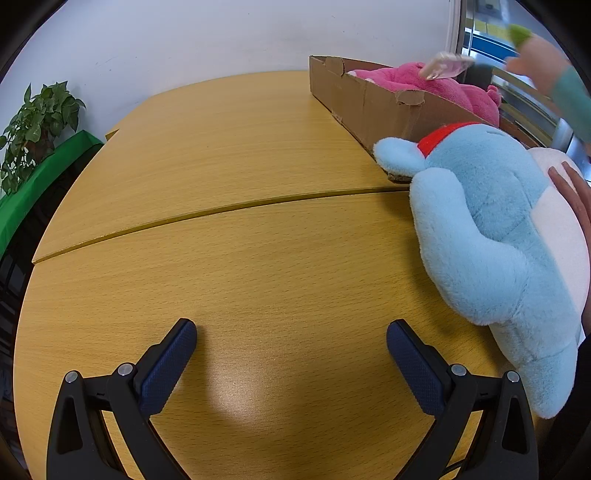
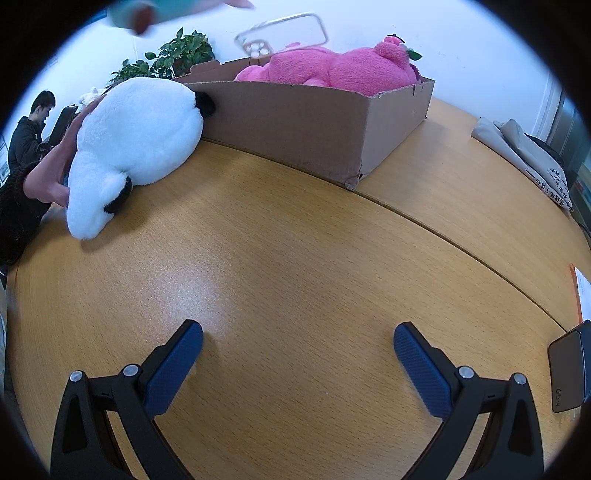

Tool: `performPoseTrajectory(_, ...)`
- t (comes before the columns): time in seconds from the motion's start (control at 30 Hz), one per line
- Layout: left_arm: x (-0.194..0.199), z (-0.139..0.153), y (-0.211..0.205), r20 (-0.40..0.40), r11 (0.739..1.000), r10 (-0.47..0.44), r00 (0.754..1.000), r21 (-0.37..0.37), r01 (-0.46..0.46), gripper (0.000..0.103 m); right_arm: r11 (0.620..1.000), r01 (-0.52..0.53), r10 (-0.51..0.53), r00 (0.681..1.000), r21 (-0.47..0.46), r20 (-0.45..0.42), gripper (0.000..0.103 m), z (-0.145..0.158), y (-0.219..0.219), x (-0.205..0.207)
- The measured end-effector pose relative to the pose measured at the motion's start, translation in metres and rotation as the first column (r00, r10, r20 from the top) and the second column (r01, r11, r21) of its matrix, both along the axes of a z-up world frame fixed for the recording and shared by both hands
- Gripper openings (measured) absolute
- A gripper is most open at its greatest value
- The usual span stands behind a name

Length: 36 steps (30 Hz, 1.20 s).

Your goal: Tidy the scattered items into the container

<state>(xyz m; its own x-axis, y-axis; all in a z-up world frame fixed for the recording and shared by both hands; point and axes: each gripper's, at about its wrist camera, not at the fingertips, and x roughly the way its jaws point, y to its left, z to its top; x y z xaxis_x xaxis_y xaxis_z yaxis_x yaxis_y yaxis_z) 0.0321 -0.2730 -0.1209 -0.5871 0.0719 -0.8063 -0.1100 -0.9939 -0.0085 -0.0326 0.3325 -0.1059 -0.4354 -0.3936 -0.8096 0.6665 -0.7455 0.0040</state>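
Hovering both tongs, left (image 1: 291, 341) and right (image 2: 298, 343), wide open and empty over the counter (image 1: 229, 229); next I'd grab the blue-white plush (image 1: 480, 236) beside the box (image 1: 369, 107).

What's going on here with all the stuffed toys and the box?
Toys are being tidied into a cardboard box on a wooden table. A pink plush already lies inside. A blue and white plush lies on the table against the box, with a bare hand on it. A clear phone case is in the air above the box. Both grippers, left and right, are open and empty.
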Motion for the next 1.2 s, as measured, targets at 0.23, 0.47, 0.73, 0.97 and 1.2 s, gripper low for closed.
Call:
performPoseTrajectory(0.23, -0.0003, -0.0002, -0.0008, 0.0, 1.0, 0.0, 1.0, 0.0, 0.0, 0.103, 1.0, 0.0, 0.0, 1.0, 0.0, 0.0, 0.103, 0.0001, 0.0, 0.0005)
performPoseTrajectory(0.47, 0.0019, 0.0012, 0.0005, -0.001, 1.0, 0.0, 1.0, -0.001, 0.0, 0.103, 1.0, 0.0, 0.0, 1.0, 0.0, 0.0, 0.103, -0.0004, 0.0007, 0.0023)
performPoseTrajectory(0.73, 0.0009, 0.0011, -0.0003, 0.0, 1.0, -0.001, 1.0, 0.0, 0.001, 0.103, 1.0, 0.0, 0.0, 1.0, 0.0, -0.001, 0.103, -0.0006, 0.0008, 0.0036)
performPoseTrajectory(0.97, -0.0003, 0.0002, -0.0014, 0.0, 1.0, -0.001, 1.0, 0.0, 0.001, 0.103, 1.0, 0.0, 0.0, 1.0, 0.0, -0.001, 0.103, -0.0005, 0.0005, 0.0026)
performPoseTrajectory(1.2, -0.0013, 0.0001, -0.0019, 0.0, 1.0, 0.0, 1.0, 0.0, 0.0, 0.103, 1.0, 0.0, 0.0, 1.0, 0.0, -0.001, 0.103, -0.0007, 0.0008, 0.0031)
